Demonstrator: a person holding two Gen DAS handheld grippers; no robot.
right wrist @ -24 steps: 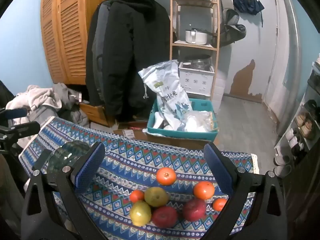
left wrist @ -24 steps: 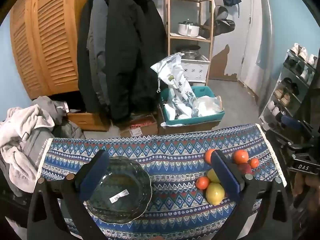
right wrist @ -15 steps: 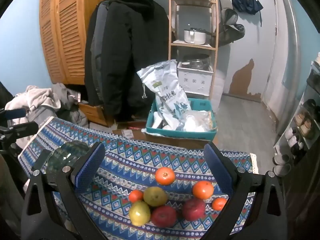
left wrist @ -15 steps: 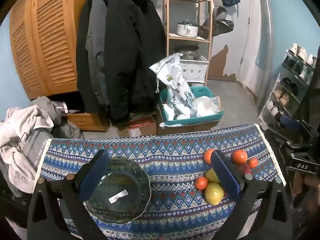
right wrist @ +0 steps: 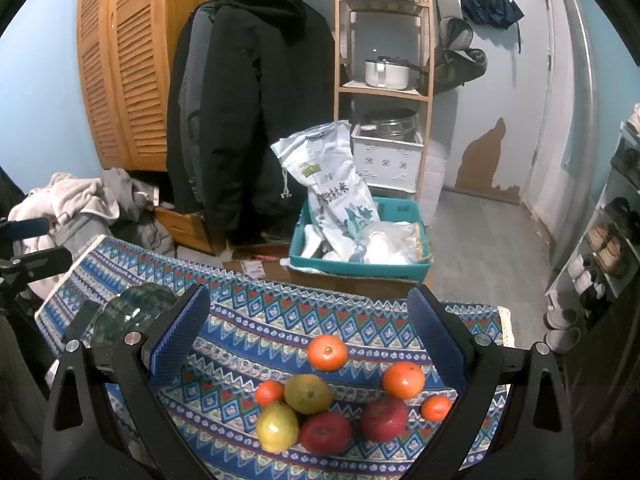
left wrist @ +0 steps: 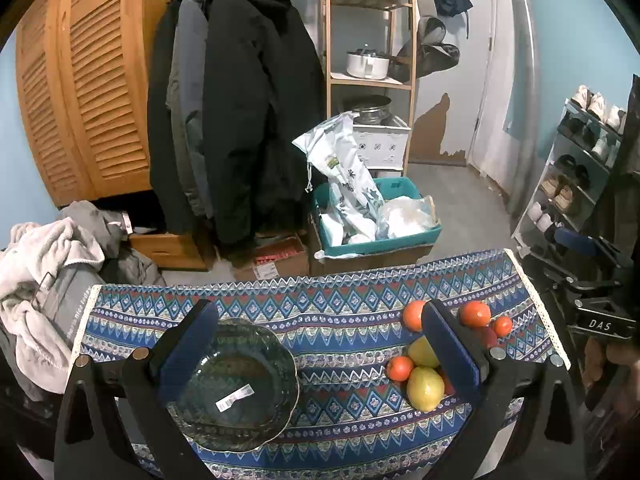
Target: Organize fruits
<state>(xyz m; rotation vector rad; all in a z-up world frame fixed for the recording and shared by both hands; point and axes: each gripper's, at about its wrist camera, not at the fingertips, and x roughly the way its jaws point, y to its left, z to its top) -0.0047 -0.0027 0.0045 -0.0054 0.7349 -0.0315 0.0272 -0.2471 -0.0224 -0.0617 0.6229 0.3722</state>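
Observation:
A dark glass bowl (left wrist: 236,384) with a white sticker inside sits on the left of the patterned tablecloth (left wrist: 344,320). My left gripper (left wrist: 318,308) hovers open above it with nothing between its pads. On the right of the cloth lies a cluster of fruit: an orange (right wrist: 327,353), a second orange (right wrist: 403,380), two small oranges, a yellow-green fruit (right wrist: 308,393), a yellow fruit (right wrist: 277,426) and two red apples (right wrist: 326,433). Above this cluster my right gripper (right wrist: 309,294) stands open and empty. The bowl (right wrist: 132,312) shows at the left of the right wrist view.
Beyond the table's far edge stand a teal bin (right wrist: 360,264) with bags, cardboard boxes, hanging coats (left wrist: 240,120) and a wooden shelf. A pile of clothes (left wrist: 44,272) lies to the left, a shoe rack (left wrist: 580,168) to the right.

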